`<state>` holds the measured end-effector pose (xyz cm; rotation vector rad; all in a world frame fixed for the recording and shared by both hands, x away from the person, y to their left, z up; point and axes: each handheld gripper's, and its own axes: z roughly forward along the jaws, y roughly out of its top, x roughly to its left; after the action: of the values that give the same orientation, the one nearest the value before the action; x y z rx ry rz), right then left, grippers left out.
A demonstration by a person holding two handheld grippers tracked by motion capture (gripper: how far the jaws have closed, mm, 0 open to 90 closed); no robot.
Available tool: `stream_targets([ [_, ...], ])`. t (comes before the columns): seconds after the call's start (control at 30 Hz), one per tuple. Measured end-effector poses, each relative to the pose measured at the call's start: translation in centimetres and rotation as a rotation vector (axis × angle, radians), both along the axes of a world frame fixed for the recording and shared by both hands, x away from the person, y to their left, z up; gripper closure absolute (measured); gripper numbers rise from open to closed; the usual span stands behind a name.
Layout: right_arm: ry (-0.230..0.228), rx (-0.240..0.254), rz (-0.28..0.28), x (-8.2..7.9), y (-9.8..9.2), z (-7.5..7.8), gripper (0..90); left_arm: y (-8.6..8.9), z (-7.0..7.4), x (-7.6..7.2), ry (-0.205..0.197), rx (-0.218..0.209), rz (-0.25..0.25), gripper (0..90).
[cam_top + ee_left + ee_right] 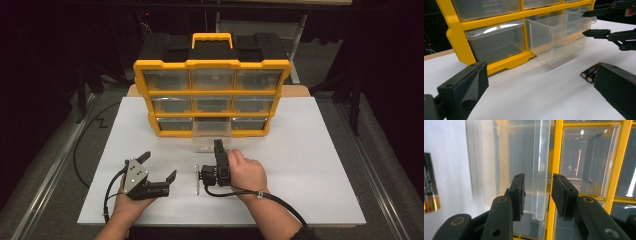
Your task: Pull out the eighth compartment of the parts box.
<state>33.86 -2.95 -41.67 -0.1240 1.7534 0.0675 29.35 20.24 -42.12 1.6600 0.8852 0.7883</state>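
A yellow organiser (212, 95) with clear drawers stands at the back of the white board. Its bottom middle drawer (212, 131) is pulled out toward me. My right gripper (218, 145), rolled on its side, reaches to the drawer's front. In the right gripper view its jaws (537, 186) straddle the drawer's front lip (540, 170) with a gap on each side, so they are open. The left gripper (161, 165) rests on the board to the left, jaws wide open with nothing between them. Two batteries (589, 73) lie on the board in front of the drawer (556, 37).
The organiser's other drawers are pushed in. The white board (310, 165) has bare room right of my right hand. Black cables trail from both grippers toward the near edge. Dark floor and metal rails surround the table.
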Motion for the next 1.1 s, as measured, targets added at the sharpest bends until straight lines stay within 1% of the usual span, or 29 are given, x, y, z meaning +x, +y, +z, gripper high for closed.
stream_targets([
  [0.3,0.005,0.011,-0.006,-0.8,-1.8,-0.1,58.0,0.0,0.0,0.0,0.001,0.004,0.001,0.4],
  [0.33,0.013,0.008,-0.010,-0.9,-2.1,-0.1,57.5,0.0,0.0,0.0,0.001,0.004,0.001,0.4],
  [0.47,0.018,0.004,-0.023,-1.0,-3.2,-0.5,55.6,0.0,0.0,0.0,0.000,0.006,0.001,0.4],
  [0.53,0.015,0.001,-0.029,-1.0,-3.8,-0.6,54.8,0.0,0.0,0.0,0.000,0.006,0.001,0.4],
  [0.7,0.020,-0.001,-0.053,-1.1,-5.3,-1.1,53.6,-0.1,0.0,0.0,-0.001,0.006,0.001,0.4],
  [0.8,0.018,-0.016,-0.064,-1.2,-6.2,-1.6,53.5,-0.1,-0.1,0.0,-0.001,0.005,0.002,0.4],
  [0.9,0.023,-0.022,-0.077,-1.2,-7.2,-2.2,52.9,-0.1,-0.1,0.0,-0.002,0.004,0.002,0.4],
  [0.93,0.033,-0.002,-0.091,-1.3,-7.5,-2.4,52.8,-0.1,-0.1,0.0,-0.002,0.004,0.002,0.4],
  [1.0,0.023,-0.034,-0.084,-1.3,-8.1,-2.5,52.5,-0.1,-0.1,0.0,-0.003,0.003,0.002,0.4],
  [1.07,0.027,-0.030,-0.099,-1.4,-8.8,-2.9,52.0,-0.1,-0.1,0.1,-0.001,0.006,0.000,0.4],
  [1.1,0.023,-0.039,-0.104,-1.4,-9.2,-3.1,51.7,-0.1,-0.1,0.1,-0.001,0.007,0.000,0.4],
])
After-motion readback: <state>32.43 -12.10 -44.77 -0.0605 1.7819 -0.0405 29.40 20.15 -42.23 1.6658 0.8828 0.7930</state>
